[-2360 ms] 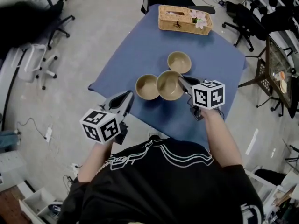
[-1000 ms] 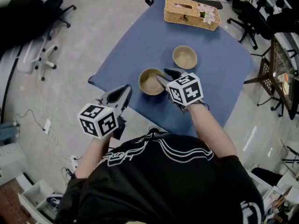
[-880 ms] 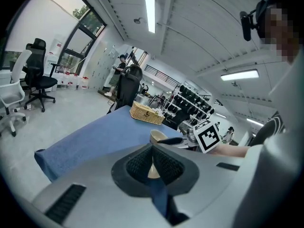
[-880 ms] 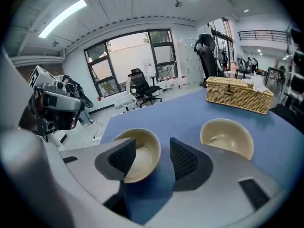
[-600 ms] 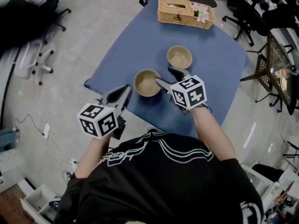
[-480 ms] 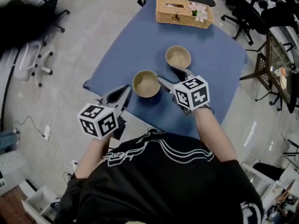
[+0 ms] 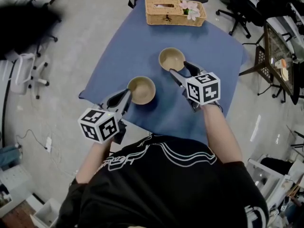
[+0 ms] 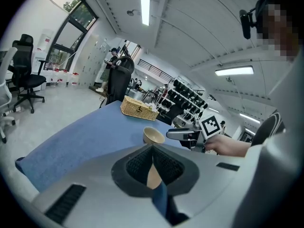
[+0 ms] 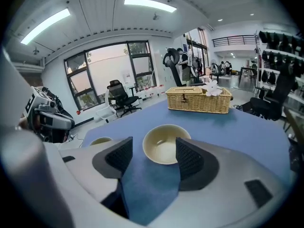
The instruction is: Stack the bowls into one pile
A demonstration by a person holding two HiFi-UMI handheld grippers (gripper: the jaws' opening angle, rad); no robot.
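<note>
A nested pile of tan bowls [image 7: 141, 90] sits near the front edge of the blue-covered table [image 7: 137, 37]. A single tan bowl [image 7: 171, 59] stands farther back. My right gripper [image 7: 179, 69] is open and empty, just short of that single bowl [image 9: 164, 144], which shows between its jaws [image 9: 154, 147] without touching them. The pile [image 9: 100, 140] lies off to its left. My left gripper [image 7: 127, 93] is shut and holds nothing, its tips beside the pile's near-left rim. In the left gripper view [image 8: 152, 148] the single bowl [image 8: 153, 136] and the right gripper [image 8: 178, 134] lie ahead.
A wicker basket [image 7: 175, 12] with a flower stands at the table's far edge. Office chairs [image 7: 28, 75] stand on the floor at the left and back. A dark side table [image 7: 278, 61] is at the right.
The right gripper opened, left the bowl nested on the near pile and moved right and back to the single bowl. The left gripper edged toward the pile.
</note>
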